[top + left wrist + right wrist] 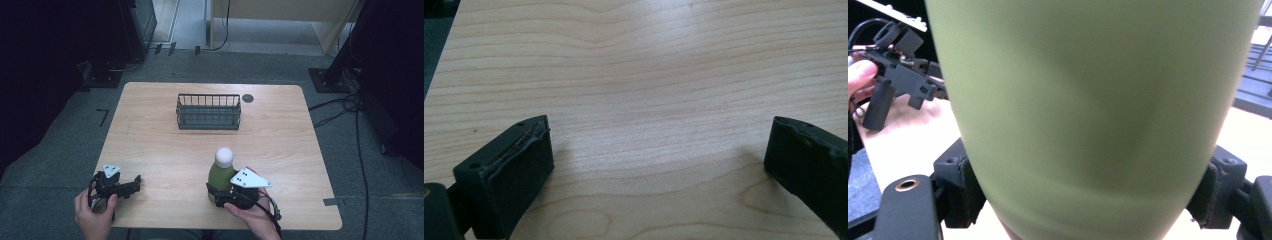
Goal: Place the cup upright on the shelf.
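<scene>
Green bottle [220,176], white rounded cap, upright on the pale wood counter [280,135] near its front edge, right of centre. Right gripper [220,196]: jaws clamped on the bottle's lower body, one pad on each side, as the right gripper view confirms. Left gripper [134,181]: near the front left corner, well apart from the bottle, jaws spread wide over bare wood, holding nothing. Dark wire basket [208,112]: toward the far edge, apart from both.
</scene>
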`<state>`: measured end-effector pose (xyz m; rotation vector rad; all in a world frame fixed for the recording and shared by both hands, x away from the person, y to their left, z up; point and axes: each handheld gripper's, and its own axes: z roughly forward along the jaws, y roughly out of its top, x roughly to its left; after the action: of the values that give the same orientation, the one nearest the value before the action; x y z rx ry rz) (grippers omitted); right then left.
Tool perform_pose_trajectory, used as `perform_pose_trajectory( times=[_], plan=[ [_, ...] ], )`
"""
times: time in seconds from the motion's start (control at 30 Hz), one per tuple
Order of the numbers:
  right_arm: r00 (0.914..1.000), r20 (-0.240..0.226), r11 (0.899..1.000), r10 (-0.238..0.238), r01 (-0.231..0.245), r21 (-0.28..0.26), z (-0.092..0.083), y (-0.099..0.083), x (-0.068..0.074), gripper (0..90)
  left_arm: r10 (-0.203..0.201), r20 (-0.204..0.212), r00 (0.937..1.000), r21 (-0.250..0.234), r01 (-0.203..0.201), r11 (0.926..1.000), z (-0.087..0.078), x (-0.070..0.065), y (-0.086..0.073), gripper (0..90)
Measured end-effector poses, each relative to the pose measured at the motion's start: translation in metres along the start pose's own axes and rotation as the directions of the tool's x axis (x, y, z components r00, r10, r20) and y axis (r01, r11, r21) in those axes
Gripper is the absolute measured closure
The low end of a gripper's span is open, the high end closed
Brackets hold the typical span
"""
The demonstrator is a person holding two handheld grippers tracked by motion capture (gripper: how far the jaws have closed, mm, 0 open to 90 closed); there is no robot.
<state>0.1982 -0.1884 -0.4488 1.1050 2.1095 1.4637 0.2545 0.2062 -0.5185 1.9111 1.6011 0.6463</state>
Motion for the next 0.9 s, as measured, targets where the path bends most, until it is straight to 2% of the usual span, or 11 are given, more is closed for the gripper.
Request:
perform_pose_trajectory(
  times=[0.6, 0.9],
  plan=[
    [0.9994, 0.035, 1.0, -0.008, 0.008, -0.019, 0.003, 0.027, -0.011, 20.0, -0.001, 0.0, 1.0, -0.001, 0.001, 1.0, 0.0, 0.0, 0.0, 0.0],
    [0.9983, 0.058, 1.0, -0.01, 0.012, -0.029, 0.01, 0.046, -0.022, 20.1, -0.001, -0.001, 1.0, -0.003, 0.001, 1.0, 0.0, 0.0, 0.0, 0.0]
  ],
)
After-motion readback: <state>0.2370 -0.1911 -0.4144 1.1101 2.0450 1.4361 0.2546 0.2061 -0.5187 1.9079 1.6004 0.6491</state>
